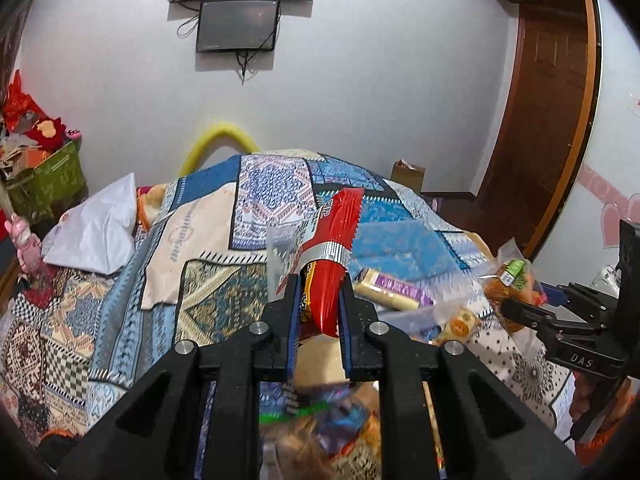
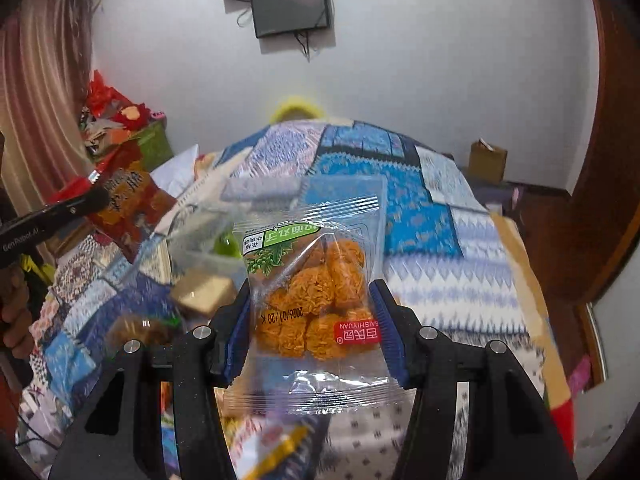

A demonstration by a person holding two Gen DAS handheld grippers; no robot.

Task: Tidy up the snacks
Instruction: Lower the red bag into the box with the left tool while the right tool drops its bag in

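Both of your grippers are full right now. Your left gripper (image 1: pixel 319 304) has its jaws squeezed tight on a red snack pack (image 1: pixel 334 248), and the pack is lifted up above the bed quilt (image 1: pixel 224 216). The pack's long side runs straight away from the jaws, up and forward, so most of it sticks out past the fingertips. Your right gripper (image 2: pixel 311 320) has its jaws pressed on a clear bag of orange noodle balls (image 2: pixel 316 292). That bag also stands tall, with its long side pointing away from you and its bottom edge hanging down between the fingers. The two packs are well apart: the red one is off to the left of the clear bag, and the clear bag is off to the right of the red one. More snacks, like a long purple and yellow bar (image 1: pixel 394 288), lie on the quilt between and below the two grippers. I think the next move is to set each pack down in its own spot. Lower them long side first, and keep the two packs from bumping into each other.
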